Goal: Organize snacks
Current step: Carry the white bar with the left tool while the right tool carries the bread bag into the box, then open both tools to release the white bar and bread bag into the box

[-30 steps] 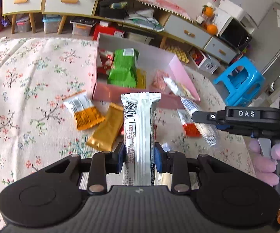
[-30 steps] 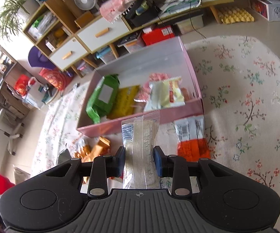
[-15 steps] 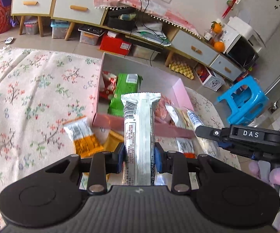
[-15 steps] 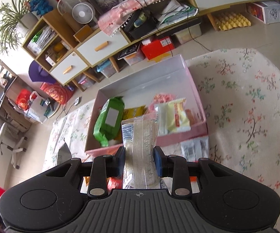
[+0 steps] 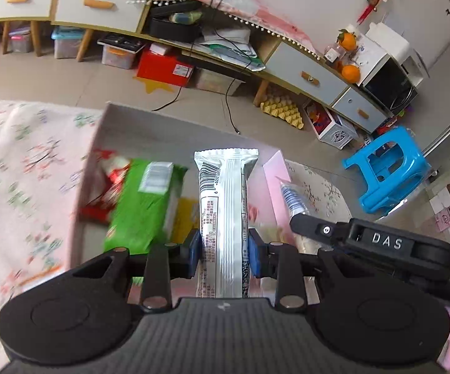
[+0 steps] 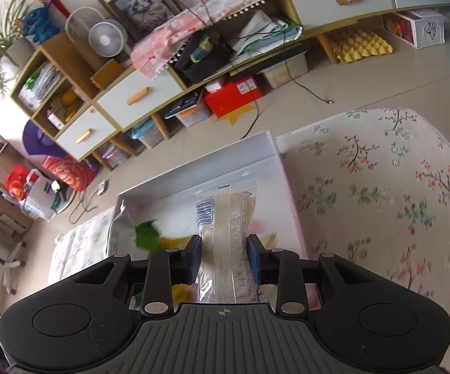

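Note:
My left gripper point(image 5: 224, 257) is shut on a silver snack bar point(image 5: 224, 205) that stands upright between its blue pads, above the pink box point(image 5: 106, 124). In that box lie a green packet point(image 5: 144, 205), a red-and-white packet point(image 5: 108, 184) and a yellow one point(image 5: 187, 212). My right gripper point(image 6: 224, 260) is shut on a clear wafer packet point(image 6: 228, 227), also over the pink box point(image 6: 290, 193), where green and yellow wrappers show blurred below. The right gripper point(image 5: 299, 222) appears in the left wrist view just right of the box, its packet's tip sticking out.
The box sits on a floral cloth point(image 6: 380, 187) near the table's far edge. Beyond it are bare floor, a low cabinet with drawers point(image 5: 306, 74), a red box point(image 5: 165, 68), a blue stool point(image 5: 387, 171) and a cable point(image 6: 303, 87).
Both grippers moved forward with their packets from above the loose snacks in front of the box to over the box itself. The orange and gold packets on the cloth dropped out of view.

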The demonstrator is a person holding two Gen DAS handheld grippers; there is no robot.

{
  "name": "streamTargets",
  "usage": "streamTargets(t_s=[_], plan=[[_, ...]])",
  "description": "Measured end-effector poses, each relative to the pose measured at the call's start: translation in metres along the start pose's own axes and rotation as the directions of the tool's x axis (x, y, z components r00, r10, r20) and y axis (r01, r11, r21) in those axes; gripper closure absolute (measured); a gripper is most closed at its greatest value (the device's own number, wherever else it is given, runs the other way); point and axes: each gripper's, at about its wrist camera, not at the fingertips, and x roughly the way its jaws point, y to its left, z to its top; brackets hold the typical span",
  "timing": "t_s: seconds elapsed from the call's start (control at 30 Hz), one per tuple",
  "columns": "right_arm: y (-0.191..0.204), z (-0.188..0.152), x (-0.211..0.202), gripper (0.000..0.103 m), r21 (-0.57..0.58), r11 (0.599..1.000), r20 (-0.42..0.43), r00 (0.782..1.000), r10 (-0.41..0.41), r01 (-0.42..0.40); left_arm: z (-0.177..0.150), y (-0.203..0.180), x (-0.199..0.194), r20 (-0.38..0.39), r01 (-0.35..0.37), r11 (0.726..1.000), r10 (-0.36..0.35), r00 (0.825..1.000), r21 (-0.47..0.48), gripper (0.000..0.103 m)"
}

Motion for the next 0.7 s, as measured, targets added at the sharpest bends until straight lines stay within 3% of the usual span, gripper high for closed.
streamTargets(t_s=[0.27, 0.53, 0.7], plan=[[-0.014, 0.017, 0.027, 0.073, 0.006, 1.000, 0.006, 0.999, -0.031, 0.031, 0.013, -0.008, 0.041, 0.005, -0.038, 0.996, 0.038, 0.999, 0.085, 0.075], [-0.022, 0.020, 0.037, 0.069, 0.006, 1.000, 0.017, 1.000, -0.005, 0.005, 0.013, -0.007, 0.047, 0.013, -0.055, 0.991, 0.054, 0.998, 0.124, 0.074], [-0.023, 0.021, 0.031, 0.068, 0.026, 1.000, 0.027, 1.000, 0.017, -0.018, 0.015, -0.009, 0.039, 0.029, -0.047, 0.991, 0.044, 0.999, 0.128, 0.062]])
